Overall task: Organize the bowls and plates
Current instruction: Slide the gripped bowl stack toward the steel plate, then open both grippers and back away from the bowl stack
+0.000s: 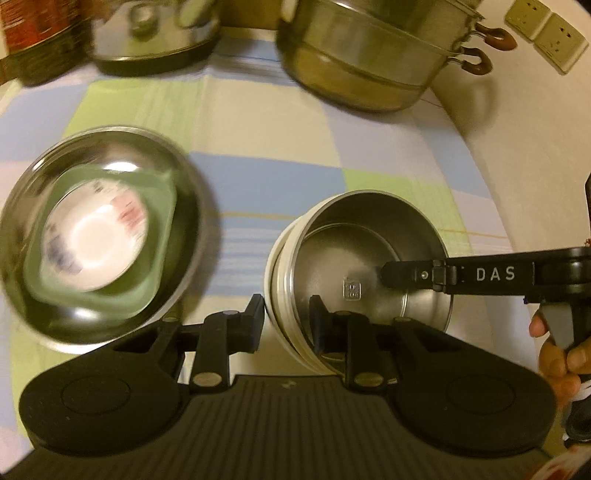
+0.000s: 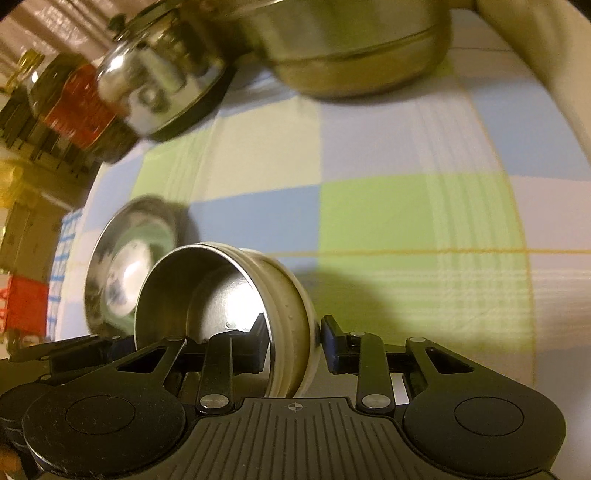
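A steel bowl with a white outer shell (image 1: pixel 354 273) is tilted above the checked cloth. My left gripper (image 1: pixel 286 317) straddles its near rim, one finger outside and one inside. My right gripper (image 2: pixel 293 341) straddles its wall too, one finger inside and one outside; its arm (image 1: pixel 480 275) reaches in from the right in the left wrist view. The bowl also shows in the right wrist view (image 2: pixel 221 295). To the left, a steel plate (image 1: pixel 33 192) holds a green square dish (image 1: pixel 162 229) with a white patterned bowl (image 1: pixel 92 243) inside. That stack shows blurred in the right wrist view (image 2: pixel 110 266).
Stacked steel steamer pots (image 1: pixel 369 59) stand at the back right. A pot with a lid (image 1: pixel 155 33) and a red-labelled tin (image 1: pixel 33 33) stand at the back left. Wall sockets (image 1: pixel 546 33) are at far right. The checked cloth (image 1: pixel 277 147) covers the table.
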A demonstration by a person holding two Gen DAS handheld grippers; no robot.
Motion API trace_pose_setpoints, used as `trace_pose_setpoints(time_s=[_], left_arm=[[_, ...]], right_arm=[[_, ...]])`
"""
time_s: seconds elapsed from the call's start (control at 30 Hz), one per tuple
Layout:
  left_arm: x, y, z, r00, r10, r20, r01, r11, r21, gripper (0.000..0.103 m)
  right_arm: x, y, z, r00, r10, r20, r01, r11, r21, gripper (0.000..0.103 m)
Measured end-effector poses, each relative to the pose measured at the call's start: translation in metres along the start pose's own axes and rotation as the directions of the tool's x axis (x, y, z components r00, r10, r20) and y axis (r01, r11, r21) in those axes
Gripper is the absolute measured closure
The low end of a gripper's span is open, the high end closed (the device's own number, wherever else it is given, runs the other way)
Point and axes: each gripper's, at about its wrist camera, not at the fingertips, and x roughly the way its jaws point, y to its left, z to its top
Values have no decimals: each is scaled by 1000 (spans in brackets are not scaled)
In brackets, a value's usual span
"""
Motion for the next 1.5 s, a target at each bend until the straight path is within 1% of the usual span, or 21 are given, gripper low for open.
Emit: trace_pose_setpoints(time_s=[0.2,0.33,0.47,0.5,0.53,0.6,0.73,0.87,1.1,1.3,1.5], left_arm=[[-12,14,-14,1000,18,5,-18,999,-34,81],[-12,17,-16,1000,10,5,-10,999,-51,80],[-16,17,-15,999,39,21,-38,997,-60,76],[-19,18,-15,999,45,29,-43,997,-60,76],[-22,18,-15,998,49,39,-47,997,-60,76],[-32,17,-16,996,62,63,-58,997,-56,76],[-52,13,-19,991,86,105,-82,996,-44,77],[-72,8,-32,981,137,134,-135,991,-22,77],[-95,7,-62,975,176,139,-168,984,-66,77],[-104,3,-85,971,206,122,-194,975,-105,77],[-110,-4,-100,963,236,131,-219,967,-133,77]], right_arm=[[7,22,-15,999,11,-31,-12,999,-41,73],[9,30,-20,1000,-12,-14,11,998,-60,73],[7,36,-23,999,-34,8,34,995,-96,71],[5,38,-25,999,-44,22,46,993,-113,66],[2,39,-26,998,-51,36,55,991,-125,58],[-4,43,-30,996,-54,68,63,988,-141,53],[-26,49,-39,990,-33,135,54,987,-151,51],[-46,54,-52,983,-31,179,63,982,-176,49],[-64,58,-81,985,-20,173,58,975,-214,48],[-65,64,-108,984,-50,169,99,949,-298,48],[-63,62,-123,990,-25,142,71,941,-331,48]])
